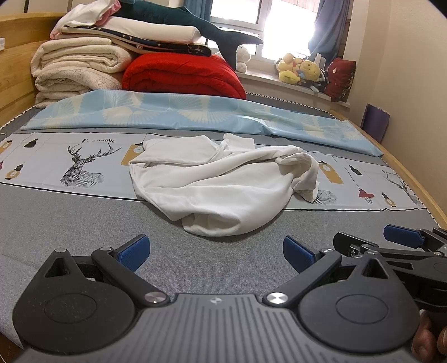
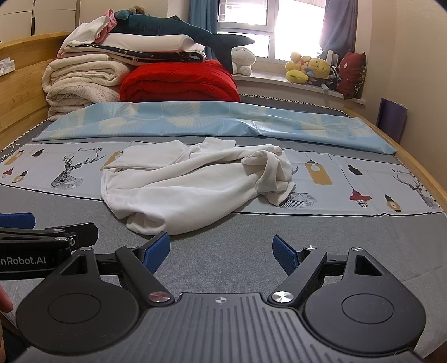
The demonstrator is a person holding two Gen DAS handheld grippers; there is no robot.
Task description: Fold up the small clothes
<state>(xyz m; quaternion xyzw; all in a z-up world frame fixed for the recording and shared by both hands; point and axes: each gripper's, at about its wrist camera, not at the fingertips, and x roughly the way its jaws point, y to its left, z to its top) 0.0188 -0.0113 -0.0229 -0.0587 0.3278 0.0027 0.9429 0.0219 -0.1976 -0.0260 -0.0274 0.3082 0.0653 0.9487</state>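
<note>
Opening step of the fold, by the look of it: nothing grasped, nothing flattened yet. White garment (image 1: 220, 184) heaped in a crumpled mound on the grey bed surface (image 1: 69, 217), its far half lying over the deer-print sheet (image 1: 81, 167), its near rolled edge bulging toward both tools. Light-blue patterned sheet (image 1: 178, 111) stretched across behind it; further back, stacked cream blankets (image 1: 72, 67), a red quilt (image 1: 181, 75) and a dark plush shark (image 1: 178, 16) on top, all well apart from the work. Next move likely calls for finding 2 edges or corners of the garment, pinching 1 with each tool, and drawing them apart to spread the cloth flat before any fold; sleeves and hem hard to tell apart in this tangle, so picking the right points looks like the tricky part. Left gripper (image 1: 215, 251) spread wide, blue pads (image 1: 134, 251) far apart, holding nothing, just short of the near edge of the garment and touching no cloth. Right gripper (image 2: 220, 252) likewise wide open and empty, blue pads (image 2: 157, 247) near the rolled edge, apart from it. The 2 tools side by side, close together, low over the bed.
</note>
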